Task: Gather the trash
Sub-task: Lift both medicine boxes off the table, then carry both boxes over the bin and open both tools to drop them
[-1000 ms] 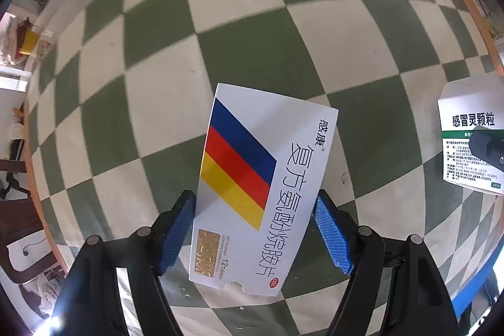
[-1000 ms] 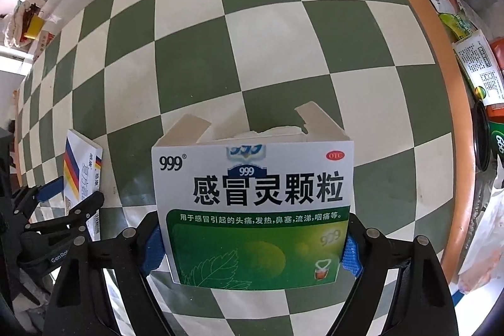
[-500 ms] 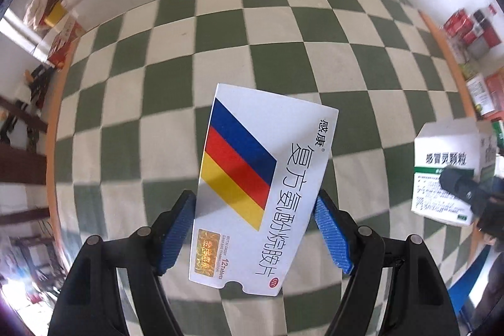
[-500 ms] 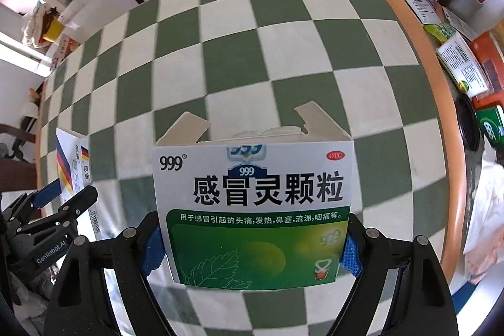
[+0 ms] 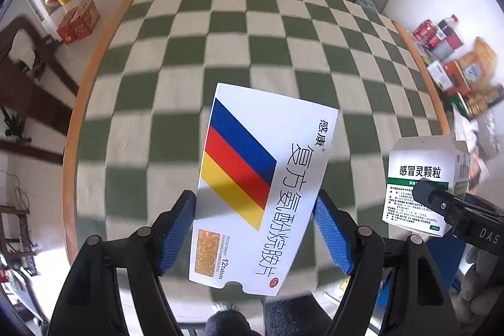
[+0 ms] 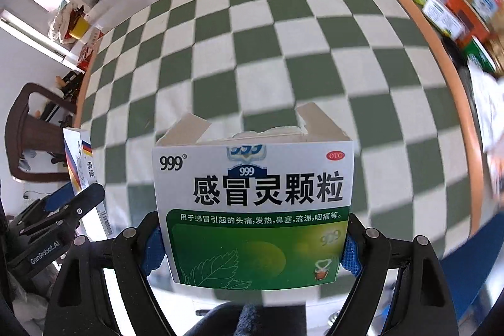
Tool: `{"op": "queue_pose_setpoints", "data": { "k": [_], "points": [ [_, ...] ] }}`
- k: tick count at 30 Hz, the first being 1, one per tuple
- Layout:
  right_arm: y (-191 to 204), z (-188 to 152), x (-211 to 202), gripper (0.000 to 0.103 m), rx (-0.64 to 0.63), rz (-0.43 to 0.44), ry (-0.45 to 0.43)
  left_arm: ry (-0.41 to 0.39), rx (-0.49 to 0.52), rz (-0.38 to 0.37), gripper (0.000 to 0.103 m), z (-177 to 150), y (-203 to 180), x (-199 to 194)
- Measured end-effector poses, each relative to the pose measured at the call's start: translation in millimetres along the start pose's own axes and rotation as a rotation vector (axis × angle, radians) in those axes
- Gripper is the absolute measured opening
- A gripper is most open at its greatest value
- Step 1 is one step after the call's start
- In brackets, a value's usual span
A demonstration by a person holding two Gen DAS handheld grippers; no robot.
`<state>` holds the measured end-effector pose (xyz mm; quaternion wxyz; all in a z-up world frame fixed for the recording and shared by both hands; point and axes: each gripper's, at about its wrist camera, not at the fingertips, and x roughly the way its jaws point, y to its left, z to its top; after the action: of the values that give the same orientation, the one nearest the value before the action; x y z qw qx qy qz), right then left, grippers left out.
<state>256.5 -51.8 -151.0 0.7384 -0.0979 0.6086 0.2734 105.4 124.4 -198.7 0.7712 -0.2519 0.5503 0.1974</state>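
A flat white tablet box with blue, red and yellow stripes is clamped between the blue pads of the left claw, tilted and lifted clear of the green-and-white checked table. A white-and-green granule box, its top flaps torn open, is gripped upright in the right claw, also above the table.

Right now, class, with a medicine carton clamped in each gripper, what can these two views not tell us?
- Left wrist: striped white tablet carton hides the green-and-white checked tablecloth below.
- Right wrist: torn-open green-and-white 999 carton shows no contents; its front blocks them.
- Both: shelf clutter at right is motion-blurred, labels unreadable.
- No bin visible.
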Motion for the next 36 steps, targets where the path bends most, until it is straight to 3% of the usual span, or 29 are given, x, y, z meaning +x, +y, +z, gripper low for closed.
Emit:
{"op": "queue_pose_setpoints", "data": {
  "k": [8, 16, 21, 25, 32, 36],
  "points": [
    [33.1, -155.0, -18.6, 0.087, 0.073, 0.036, 0.018, 0.096, -0.075, -0.106, 0.074, -135.6, 64.0, -11.6],
    [37.4, -286.7, 17.8, 0.087, 0.120, 0.050, 0.151, 0.217, -0.142, -0.145, 0.074, -225.0, 93.9, 19.8],
    [17.8, -337.8, 86.5, 0.087, 0.177, 0.044, 0.255, 0.284, -0.159, -0.189, 0.074, -261.5, 95.6, 80.5],
    [-3.6, -361.8, 157.3, 0.087, 0.231, 0.058, 0.300, 0.329, -0.187, -0.216, 0.074, -280.4, 101.2, 153.2],
    [-40.7, -385.6, 302.9, 0.087, 0.322, 0.138, 0.353, 0.357, -0.263, -0.163, 0.076, -300.5, 126.3, 291.2],
    [-43.7, -388.7, 377.7, 0.087, 0.302, 0.168, 0.358, 0.355, -0.264, -0.112, 0.096, -310.1, 133.4, 342.7]
  ]
}}
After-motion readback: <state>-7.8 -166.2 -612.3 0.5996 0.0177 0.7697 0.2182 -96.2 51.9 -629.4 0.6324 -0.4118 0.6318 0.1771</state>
